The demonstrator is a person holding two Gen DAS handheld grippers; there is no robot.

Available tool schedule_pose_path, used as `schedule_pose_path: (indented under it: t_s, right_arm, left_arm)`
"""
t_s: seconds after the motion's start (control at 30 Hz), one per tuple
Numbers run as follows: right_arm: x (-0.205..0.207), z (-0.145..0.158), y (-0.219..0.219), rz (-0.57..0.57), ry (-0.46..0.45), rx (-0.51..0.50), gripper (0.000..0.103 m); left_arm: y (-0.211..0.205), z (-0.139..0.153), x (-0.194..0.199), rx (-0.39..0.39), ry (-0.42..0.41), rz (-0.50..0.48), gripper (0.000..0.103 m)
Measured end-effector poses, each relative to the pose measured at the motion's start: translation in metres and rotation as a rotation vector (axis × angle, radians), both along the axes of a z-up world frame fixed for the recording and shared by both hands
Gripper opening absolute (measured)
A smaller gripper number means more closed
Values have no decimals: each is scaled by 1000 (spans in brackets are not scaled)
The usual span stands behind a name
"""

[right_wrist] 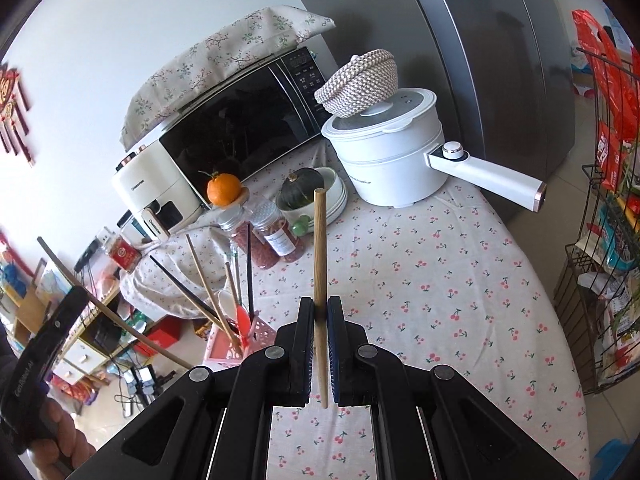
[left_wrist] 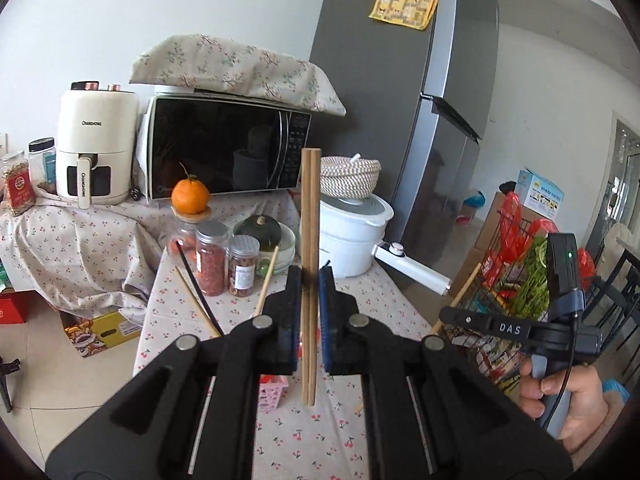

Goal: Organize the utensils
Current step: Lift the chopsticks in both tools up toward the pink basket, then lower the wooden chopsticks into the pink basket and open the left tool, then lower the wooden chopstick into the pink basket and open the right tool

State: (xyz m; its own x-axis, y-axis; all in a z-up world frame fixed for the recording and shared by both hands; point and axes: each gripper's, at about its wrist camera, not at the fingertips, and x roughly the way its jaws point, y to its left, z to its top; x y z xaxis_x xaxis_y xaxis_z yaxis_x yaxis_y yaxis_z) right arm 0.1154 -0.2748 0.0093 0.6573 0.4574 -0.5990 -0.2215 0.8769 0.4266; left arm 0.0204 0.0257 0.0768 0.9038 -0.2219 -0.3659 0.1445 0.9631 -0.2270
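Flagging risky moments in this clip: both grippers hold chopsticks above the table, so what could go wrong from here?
1. The left gripper clamps a pair of wooden chopsticks; one could slip free.
2. The pink utensil holder sits near the table edge, already crowded with leaning utensils; inserting more could tip it.
3. The right gripper holds its single chopstick low, so it may pivot.

Both grippers are matte black, with round silver screw heads at the linkage joints and blue pads lining the fingers. The right gripper [left_wrist: 516, 326] carries white "DAS" lettering, a green light, a black cable; bare-skinned hand [left_wrist: 560, 396], possibly light-sleeved.
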Motion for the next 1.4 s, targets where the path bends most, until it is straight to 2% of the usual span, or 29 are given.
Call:
schedule_pose_path:
  t_s: [0.17,0.27,0.53,0.8,1.0,1.07,1.2,1.33,1.4]
  right_arm:
    - [4,-5,14,17,10,-8,6]
    - [6,-9,19,25,21,-11,6]
    - [4,-11,24,38,24,-11,6]
    - [-1,-5,23,50,5,13,6]
    - [-12,12,27,82,-41,71,6]
    - [-17,20,29,90,-66,94,6]
    - [-22,33,35,99,-119,143,6]
    - [-24,41,49,97,-175,173,6]
    - [-22,42,58,96,-196,177,6]
  left_arm:
    - [21,-10,12,-17,-42,106,9]
    - [27,-17,20,-13,-50,136,9]
    - [23,-53,56,67,64,169,9]
    - [28,-87,80,65,196,171,9]
    - [35,-99,89,12,264,154,11]
    - [36,-94,87,0,263,146,23]
    - [36,-85,77,0,261,137,39]
    - [43,-83,70,38,323,148,60]
    - [50,-86,66,60,369,164,65]
